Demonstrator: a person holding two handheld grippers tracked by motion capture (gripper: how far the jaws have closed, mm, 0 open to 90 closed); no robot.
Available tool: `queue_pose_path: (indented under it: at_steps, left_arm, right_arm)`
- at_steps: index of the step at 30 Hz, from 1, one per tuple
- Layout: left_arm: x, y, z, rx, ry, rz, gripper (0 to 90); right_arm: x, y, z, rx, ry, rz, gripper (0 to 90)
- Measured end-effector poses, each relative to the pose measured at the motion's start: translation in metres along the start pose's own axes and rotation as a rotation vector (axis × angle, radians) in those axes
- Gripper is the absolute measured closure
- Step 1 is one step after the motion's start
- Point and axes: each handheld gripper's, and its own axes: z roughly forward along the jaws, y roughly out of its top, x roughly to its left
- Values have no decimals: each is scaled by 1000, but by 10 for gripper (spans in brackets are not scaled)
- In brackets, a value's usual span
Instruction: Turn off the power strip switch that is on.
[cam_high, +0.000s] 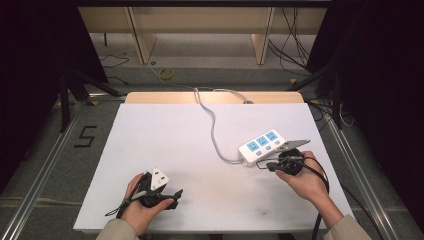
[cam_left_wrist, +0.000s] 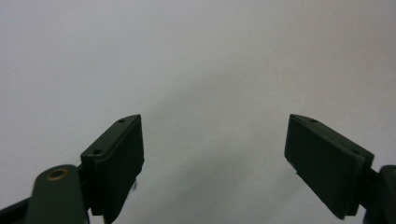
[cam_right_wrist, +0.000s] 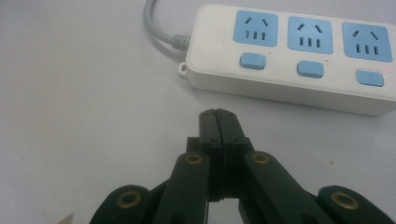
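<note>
A: Since my right gripper (cam_right_wrist: 218, 113) sits just short of the table's (cam_high: 165, 150) biggest thing, the strip (cam_right_wrist: 299, 56), how should I go at it?

B: Judging by your tips, the step looks like pressing a switch. What lies ahead of them?

A: The strip lies straight ahead, apart from my tips, its long side across my line. Its cord (cam_right_wrist: 161, 29) leaves ahead and to my left. Three sockets run along the far side, with three buttons in a row nearer me. The left button (cam_right_wrist: 252, 60) is slightly right of my tip line.

B: Then I'd keep the jaws together as one blunt point, come down square on one button, and press lightly so the strip doesn't slide.

A: My jaws are pressed flat together, holding nothing, touching nothing.

B: And your left gripper (cam_left_wrist: 212, 149)?

A: Spread wide over bare table, empty.
</note>
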Motion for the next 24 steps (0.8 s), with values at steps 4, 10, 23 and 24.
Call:
queue_pose_path:
  at_steps: [4, 10, 23, 24]
  left_arm:
    - [0, 0, 0, 1, -1, 3, 195]
    - [0, 0, 0, 1, -1, 3, 195]
    - [0, 0, 1, 1, -1, 4, 196]
    - [-1, 0, 1, 1, -1, 4, 196]
  right_arm:
    - [-2, 1, -1, 1, -5, 7, 900]
    - [-4, 1, 1, 8, -9, 9, 900]
    - [-11, 3, 3, 27, -20, 18, 900]
    - [-12, 3, 3, 28, -21, 21, 900]
